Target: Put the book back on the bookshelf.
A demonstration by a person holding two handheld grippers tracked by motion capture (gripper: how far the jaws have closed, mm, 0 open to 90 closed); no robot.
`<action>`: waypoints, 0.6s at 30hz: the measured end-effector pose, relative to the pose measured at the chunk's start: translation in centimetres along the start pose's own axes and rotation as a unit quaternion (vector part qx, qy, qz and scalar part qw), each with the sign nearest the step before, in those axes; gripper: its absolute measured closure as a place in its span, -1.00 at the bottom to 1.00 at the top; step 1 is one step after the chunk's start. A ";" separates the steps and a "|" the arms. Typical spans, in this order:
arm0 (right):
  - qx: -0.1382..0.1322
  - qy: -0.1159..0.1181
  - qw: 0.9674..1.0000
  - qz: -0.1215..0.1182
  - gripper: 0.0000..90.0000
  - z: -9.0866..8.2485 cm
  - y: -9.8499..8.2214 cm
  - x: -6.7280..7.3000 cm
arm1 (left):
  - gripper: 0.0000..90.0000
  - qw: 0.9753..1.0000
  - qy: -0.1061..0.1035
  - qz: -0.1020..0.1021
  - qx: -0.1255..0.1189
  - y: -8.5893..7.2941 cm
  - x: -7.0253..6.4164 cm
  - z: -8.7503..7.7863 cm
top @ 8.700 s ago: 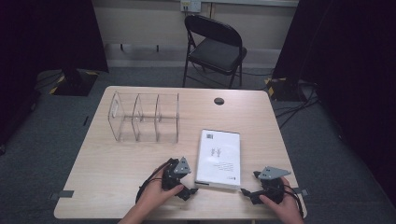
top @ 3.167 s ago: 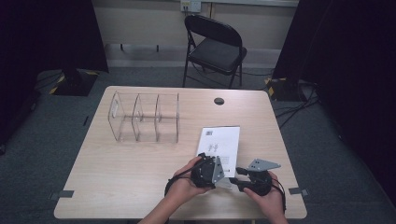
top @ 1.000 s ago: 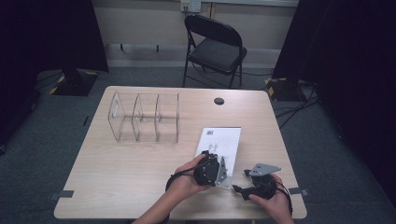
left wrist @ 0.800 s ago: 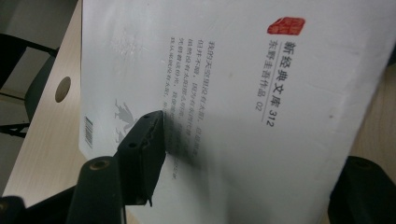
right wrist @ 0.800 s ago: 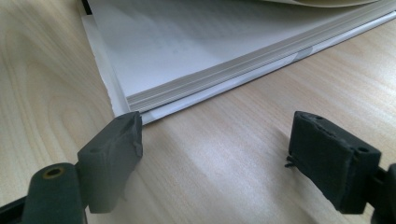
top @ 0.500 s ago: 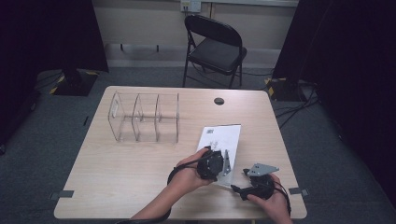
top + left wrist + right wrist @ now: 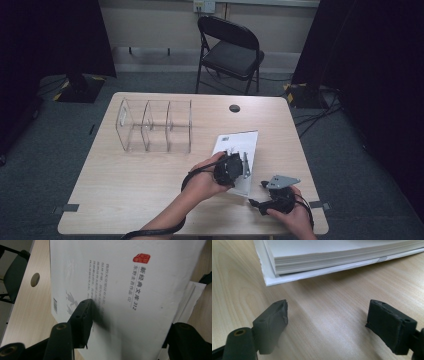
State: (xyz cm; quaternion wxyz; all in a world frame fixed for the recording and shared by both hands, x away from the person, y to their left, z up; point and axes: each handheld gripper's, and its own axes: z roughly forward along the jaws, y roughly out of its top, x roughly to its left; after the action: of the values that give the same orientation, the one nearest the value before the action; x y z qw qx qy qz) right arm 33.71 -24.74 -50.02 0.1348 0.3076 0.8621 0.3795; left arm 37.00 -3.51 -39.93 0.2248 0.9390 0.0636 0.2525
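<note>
So the whole thing was about the book (image 7: 239,142), lying white and flat on the table (image 7: 150,175) right of centre in the high view, with its near end under the hands. The left gripper (image 7: 241,167) sat over that near end and had the cover (image 7: 140,290) between its jaws. They'd just been closing, and the pad at lower left of the left gripper view looked pressed against the cover. The cover stood tilted up off the page block, which peeked out at the right edge of that view. My guess is the pinch sat near the free edge so the cover could swing open without dragging the whole book.

The right gripper (image 7: 260,195) sat low at the bottom right of the high view with its jaws spread wide and nothing between them. In the right gripper view the book's corner (image 7: 337,255) lay just past the jaws. It looked parked there to steady the book if it slid, but that's only my read.

Writing on the cover: "新经典文库 312" and below it "东野圭吾作品 02", plus a red seal I couldn't make out and a barcode by the left edge.

A clear rack (image 7: 155,125) stood well apart at upper left, untouched.
</note>
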 end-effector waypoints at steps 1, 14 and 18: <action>0.000 0.000 1.000 0.000 -0.64 0.0 0.0 0.0 | -0.01 1.000 0.000 0.000 0.000 0.0 0.0 0.0; 0.002 -0.012 1.000 -0.003 -0.72 1.2 1.1 -0.1 | -0.01 1.000 -0.005 -0.010 0.027 1.5 0.0 0.1; -0.011 -0.033 0.999 -0.032 -0.70 1.6 1.5 0.2 | -0.01 0.999 -0.008 -0.011 0.034 1.8 0.1 0.0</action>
State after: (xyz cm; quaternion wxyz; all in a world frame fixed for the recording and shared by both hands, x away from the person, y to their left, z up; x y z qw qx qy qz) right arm 34.99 -22.92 -49.97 0.1790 0.2910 0.8621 0.3743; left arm 37.14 -5.10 -39.06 0.1960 0.9474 0.0802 0.2402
